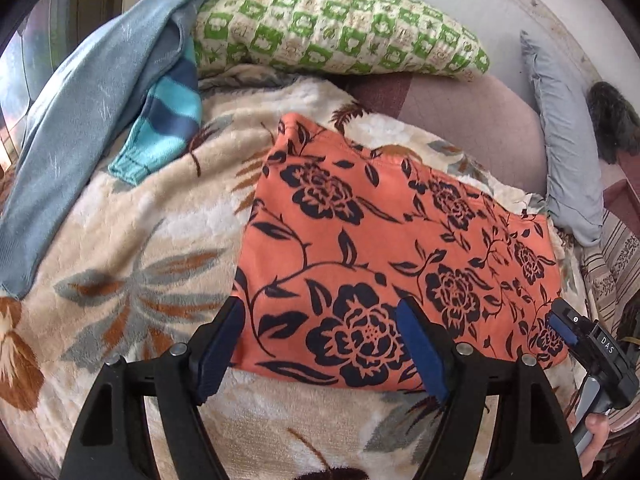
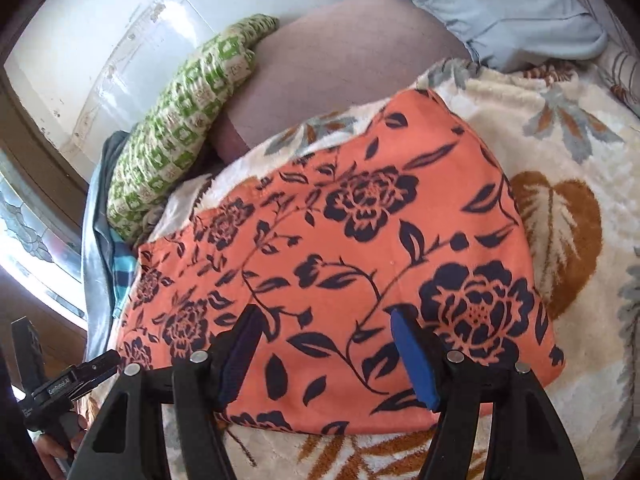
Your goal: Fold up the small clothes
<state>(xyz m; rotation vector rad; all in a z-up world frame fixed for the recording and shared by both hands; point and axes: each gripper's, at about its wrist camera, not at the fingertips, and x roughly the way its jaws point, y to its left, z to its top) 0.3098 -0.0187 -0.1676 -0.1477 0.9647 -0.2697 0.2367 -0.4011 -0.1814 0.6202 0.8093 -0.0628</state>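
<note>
An orange garment with a dark floral print lies folded in a flat rectangle on a cream floral blanket; it also shows in the right wrist view. My left gripper is open and empty, its blue-padded fingers over the garment's near left corner. My right gripper is open and empty over the garment's near edge. The right gripper shows at the left wrist view's right edge, beside the garment's corner. Whether either touches the cloth, I cannot tell.
A grey-blue garment and a teal-and-navy striped one lie at the back left. A green checked pillow and a pale blue pillow sit behind. A mauve sheet and the wall lie beyond.
</note>
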